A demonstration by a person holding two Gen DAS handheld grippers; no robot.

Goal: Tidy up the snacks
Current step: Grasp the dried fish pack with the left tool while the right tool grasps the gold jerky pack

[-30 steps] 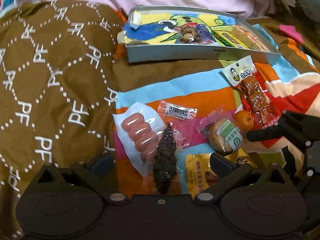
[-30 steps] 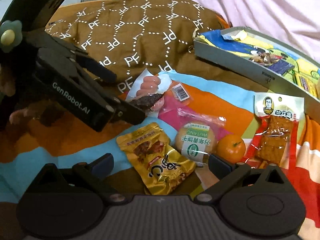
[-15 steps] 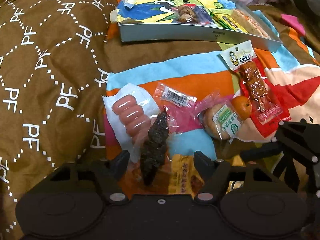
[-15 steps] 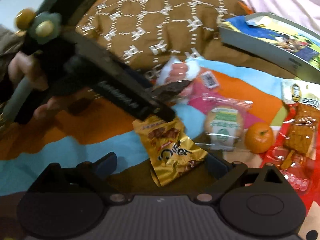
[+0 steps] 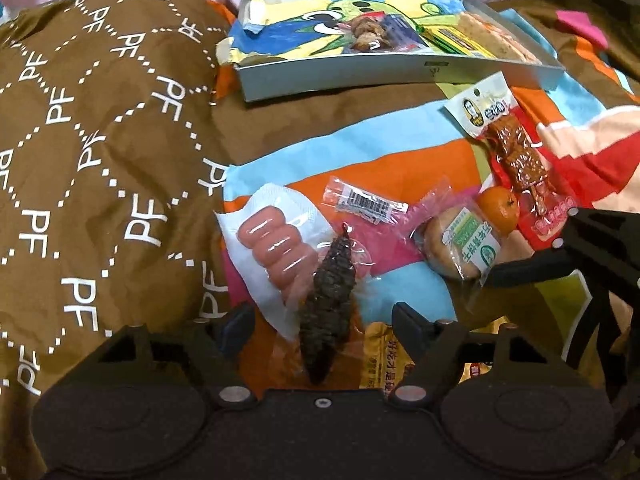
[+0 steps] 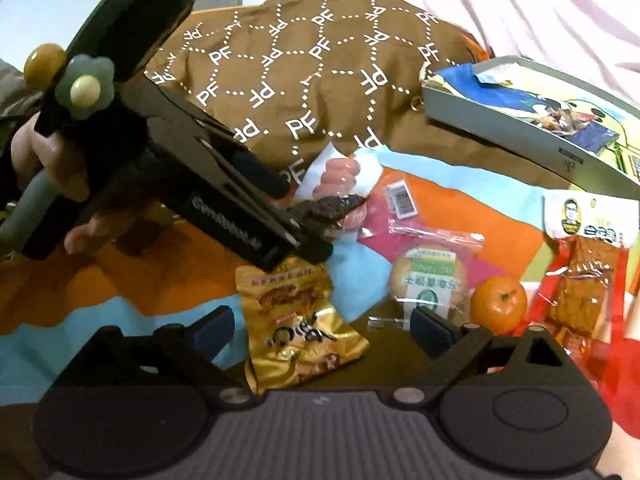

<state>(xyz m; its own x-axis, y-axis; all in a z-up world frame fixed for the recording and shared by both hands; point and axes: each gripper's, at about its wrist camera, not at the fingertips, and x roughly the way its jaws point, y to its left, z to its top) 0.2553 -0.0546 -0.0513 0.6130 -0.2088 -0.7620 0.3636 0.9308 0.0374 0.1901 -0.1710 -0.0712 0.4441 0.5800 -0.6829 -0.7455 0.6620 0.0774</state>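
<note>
Left view: the left gripper [image 5: 322, 322] has its jaws spread wide around a dark snack pack [image 5: 329, 302]. "PF" covers the brown blanket [image 5: 100, 168]. Far ahead, a gray box [image 5: 384, 40] holds snacks.

Right view: the right gripper [image 6: 320, 326] is released, a gold bag [image 6: 298, 322] between its jaws.
</note>
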